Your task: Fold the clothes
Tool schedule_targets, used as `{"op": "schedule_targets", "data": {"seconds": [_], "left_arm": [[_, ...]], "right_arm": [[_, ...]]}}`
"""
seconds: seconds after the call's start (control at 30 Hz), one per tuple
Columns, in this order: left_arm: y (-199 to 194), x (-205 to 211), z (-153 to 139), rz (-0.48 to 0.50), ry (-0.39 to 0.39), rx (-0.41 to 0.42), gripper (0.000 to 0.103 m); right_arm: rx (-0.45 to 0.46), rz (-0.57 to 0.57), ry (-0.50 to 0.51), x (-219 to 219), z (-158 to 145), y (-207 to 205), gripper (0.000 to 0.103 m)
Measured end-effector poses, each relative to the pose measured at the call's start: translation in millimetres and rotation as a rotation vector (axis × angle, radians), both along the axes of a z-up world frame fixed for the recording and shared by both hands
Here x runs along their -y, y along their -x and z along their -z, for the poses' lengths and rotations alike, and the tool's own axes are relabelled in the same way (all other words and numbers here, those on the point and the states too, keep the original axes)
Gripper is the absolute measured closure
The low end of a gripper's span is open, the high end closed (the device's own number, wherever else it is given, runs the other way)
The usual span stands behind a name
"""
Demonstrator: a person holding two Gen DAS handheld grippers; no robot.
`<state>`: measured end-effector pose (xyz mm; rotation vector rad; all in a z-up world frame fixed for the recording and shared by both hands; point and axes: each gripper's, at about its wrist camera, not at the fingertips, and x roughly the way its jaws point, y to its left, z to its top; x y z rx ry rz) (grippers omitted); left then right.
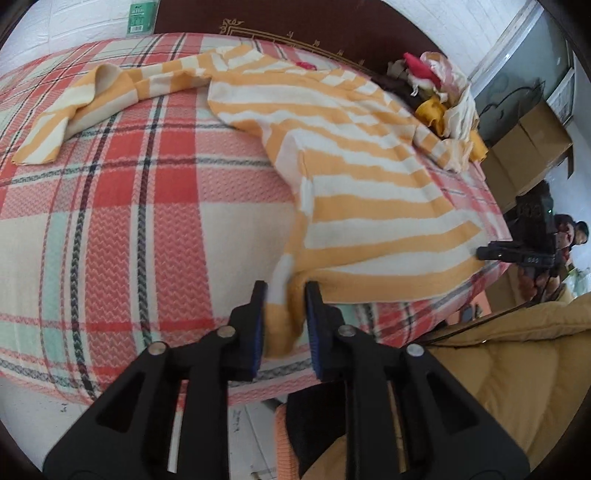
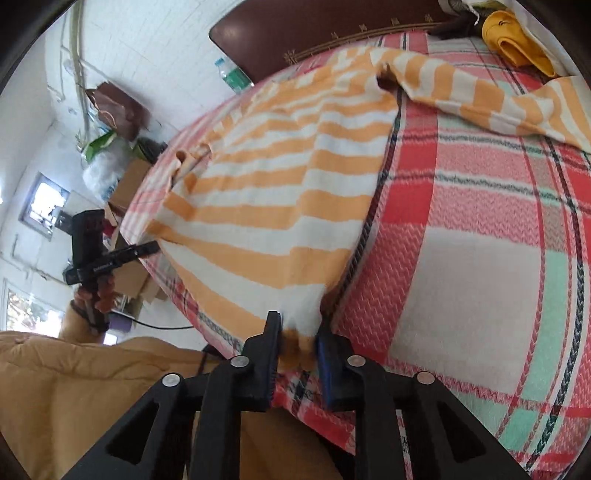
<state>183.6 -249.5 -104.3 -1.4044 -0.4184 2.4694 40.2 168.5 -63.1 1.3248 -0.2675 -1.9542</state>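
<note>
An orange-and-white striped sweater [image 1: 362, 177] lies spread on a plaid bedspread [image 1: 147, 229], hem toward me. One sleeve [image 1: 92, 99] trails off to the left in the left wrist view. My left gripper [image 1: 286, 291] is shut on a bunched hem corner at the bed's near edge. My right gripper [image 2: 297, 325] is shut on the other hem corner of the sweater [image 2: 280, 206]. Each gripper shows in the other's view: the right one [image 1: 487, 254] at the hem's far corner, the left one [image 2: 144, 249] by the bed's left edge.
A pile of mixed clothes [image 1: 432, 85] sits by the brown headboard [image 1: 332, 22], with a yellow garment [image 2: 513, 37] among them. Cardboard boxes [image 1: 528, 147], a brown bag [image 2: 118, 107] and a bottle [image 2: 232, 75] stand beside the bed. A person's tan padded jacket [image 1: 517, 369] is close below.
</note>
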Motion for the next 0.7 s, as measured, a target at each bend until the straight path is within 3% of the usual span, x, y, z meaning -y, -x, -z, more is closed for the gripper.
{"op": "schedule_targets", "data": {"seconds": [0.07,0.1,0.13,0.23,0.3,0.5,0.7], "left_arm": [[-7,14,-12,-0.047,-0.020,-0.058,0.048],[-12,23,-22,-0.088,-0.042,-0.106,0.030],[-16,33,-33,-0.128,-0.065,-0.154,0.023],[-12,43,-56,-0.177,-0.069,-0.227,0.023],[-4,44,-67,-0.190,-0.052,-0.258,0.023],[66,-20,-58,-0.026,0.033,-0.256,0.023],[131,-97,-44,0.142,0.017,-0.235,0.023]], "right_arm": [[-0.020,0.008,-0.016,-4,-4,2,0.077],[-0.030,0.011,-0.024,-5,-5,3,0.073],[-0.041,0.015,-0.032,-7,-7,5,0.066],[-0.071,0.030,-0.056,-13,-12,9,0.059],[-0.102,0.120,-0.057,-26,-18,28,0.055],[-0.109,0.399,-0.075,-65,-12,91,0.054],[-0.134,0.601,-0.127,-99,-8,135,0.055]]}}
